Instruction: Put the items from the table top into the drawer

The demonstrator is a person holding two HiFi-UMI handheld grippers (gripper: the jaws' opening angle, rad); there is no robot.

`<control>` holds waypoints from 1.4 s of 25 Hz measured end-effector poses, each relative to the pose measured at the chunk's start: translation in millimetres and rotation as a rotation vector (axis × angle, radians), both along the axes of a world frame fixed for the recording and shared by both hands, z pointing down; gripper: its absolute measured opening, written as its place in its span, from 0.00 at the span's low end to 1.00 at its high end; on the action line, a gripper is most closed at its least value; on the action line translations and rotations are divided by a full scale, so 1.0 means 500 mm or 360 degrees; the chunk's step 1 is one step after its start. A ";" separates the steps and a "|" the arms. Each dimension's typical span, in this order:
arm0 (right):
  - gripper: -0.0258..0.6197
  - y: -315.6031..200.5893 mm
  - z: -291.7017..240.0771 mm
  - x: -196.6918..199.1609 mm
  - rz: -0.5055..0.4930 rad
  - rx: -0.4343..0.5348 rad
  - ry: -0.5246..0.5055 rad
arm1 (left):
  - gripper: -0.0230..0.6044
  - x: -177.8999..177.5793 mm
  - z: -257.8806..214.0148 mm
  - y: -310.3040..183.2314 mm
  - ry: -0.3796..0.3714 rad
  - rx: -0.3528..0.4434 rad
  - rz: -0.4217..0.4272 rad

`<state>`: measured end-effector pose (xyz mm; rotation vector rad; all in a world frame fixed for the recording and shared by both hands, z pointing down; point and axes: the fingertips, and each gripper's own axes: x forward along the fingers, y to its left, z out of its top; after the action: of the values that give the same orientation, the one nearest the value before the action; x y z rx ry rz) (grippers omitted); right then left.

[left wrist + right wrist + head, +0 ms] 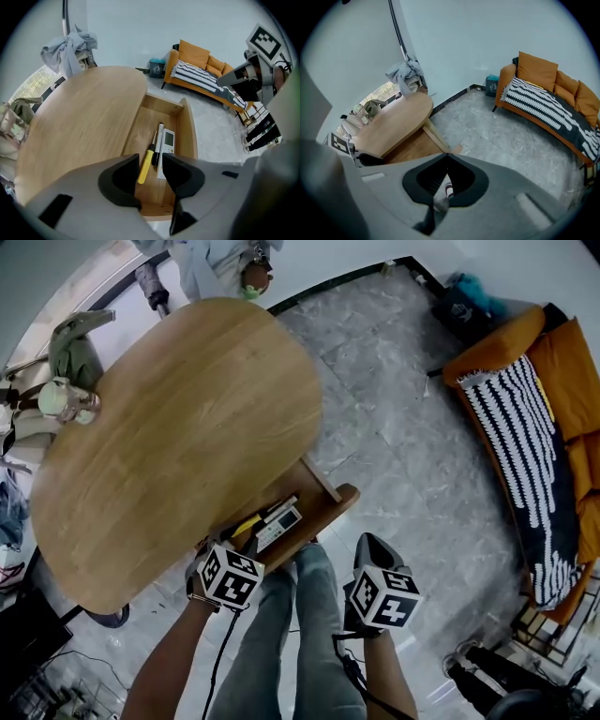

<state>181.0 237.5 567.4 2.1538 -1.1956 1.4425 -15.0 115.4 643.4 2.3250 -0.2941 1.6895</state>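
The left gripper (pixel 151 165) has its jaws released: the two pads stand apart with nothing pressed between them, and the gap looks straight down into the open drawer (pixel 188 131). Directly under that gap lies the screwdriver (pixel 146 167), yellow handle near, shaft pointing far. Just right of it lies a pen (pixel 160 136), and touching or just beside the pen on its right is a white meter (pixel 168 140) with a small screen. All three rest flat on the drawer floor, roughly parallel to the side walls, none held. The right gripper (pixel 447 159) has its jaws clenched tip to tip on nothing; only a shoe and the floor show through the hollow behind the tips. It hangs right of the drawer, over the floor, well apart from the items. The drawer projects from the near right edge of the table top (pixel 178 437), on which the head view shows no further loose item, though its far left edge is partly crowded by things beside it. Judgement: the placing step is at its end, with the items in the drawer. The next move calls for lifting the left gripper straight up clear of the drawer walls, checking the top for leftovers, then pushing the drawer front squarely to close it without jolting the contents.
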 end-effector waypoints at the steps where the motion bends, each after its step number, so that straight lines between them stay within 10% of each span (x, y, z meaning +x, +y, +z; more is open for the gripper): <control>1: 0.05 -0.002 -0.001 -0.001 -0.0009 0.0000 0.0002 | 0.28 -0.003 -0.002 0.000 0.0003 -0.0001 -0.0014; 18: 0.05 -0.089 -0.082 -0.024 -0.0248 0.0078 0.0039 | 0.22 -0.050 -0.152 -0.027 0.0201 0.0009 -0.0454; 35: 0.05 -0.288 -0.676 -0.029 -0.0864 0.0565 0.0329 | 0.05 -0.263 -0.854 -0.134 0.0913 0.0594 -0.1515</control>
<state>166.3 93.3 229.3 1.8905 -1.8709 0.8068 -146.4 48.3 216.3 2.1728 -1.3890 0.5242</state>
